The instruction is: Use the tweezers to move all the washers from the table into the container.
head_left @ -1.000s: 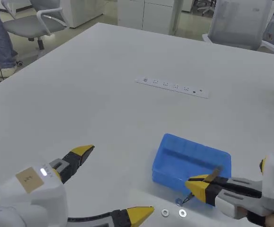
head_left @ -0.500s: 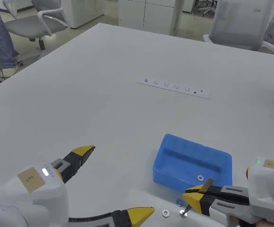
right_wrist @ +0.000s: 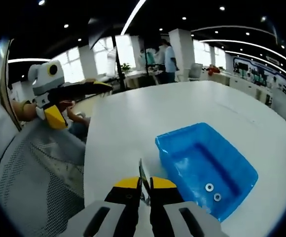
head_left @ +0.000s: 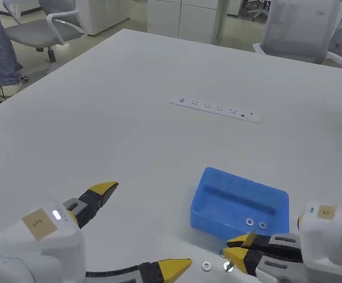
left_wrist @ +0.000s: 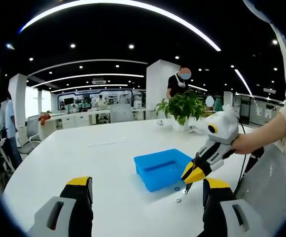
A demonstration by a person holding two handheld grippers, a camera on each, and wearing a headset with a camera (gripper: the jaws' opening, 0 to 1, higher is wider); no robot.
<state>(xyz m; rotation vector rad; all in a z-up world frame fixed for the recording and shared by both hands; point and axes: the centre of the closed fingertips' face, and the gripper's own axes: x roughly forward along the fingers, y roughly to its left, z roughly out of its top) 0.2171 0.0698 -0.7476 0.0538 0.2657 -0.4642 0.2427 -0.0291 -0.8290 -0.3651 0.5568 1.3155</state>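
My right gripper (head_left: pixel 234 249) is shut on thin metal tweezers (head_left: pixel 230 264) near the table's front edge, just in front of the blue container (head_left: pixel 218 187). The tweezers' tip is down at one washer (head_left: pixel 227 267); whether it grips the washer I cannot tell. Another washer (head_left: pixel 206 266) lies just left of it on the table. Two washers (head_left: pixel 249 222) lie inside the container, also seen as two washers (right_wrist: pixel 209 187) in the right gripper view. My left gripper (head_left: pixel 138 228) stands wide open at the lower left, holding nothing. The tweezers (right_wrist: pixel 141 172) poke out between the shut jaws.
A white power strip (head_left: pixel 214 108) lies flat mid-table, beyond the container. Office chairs (head_left: pixel 35 26) stand past the table's far-left edge, and a person stands there. A potted plant (left_wrist: pixel 182 106) sits at the table's far end. The wide white table (head_left: pixel 130 106) is bare to the left.
My right gripper has drawn back from over the container and come down to the washers on the table. Two washers now show in the container, where one showed half a second ago.
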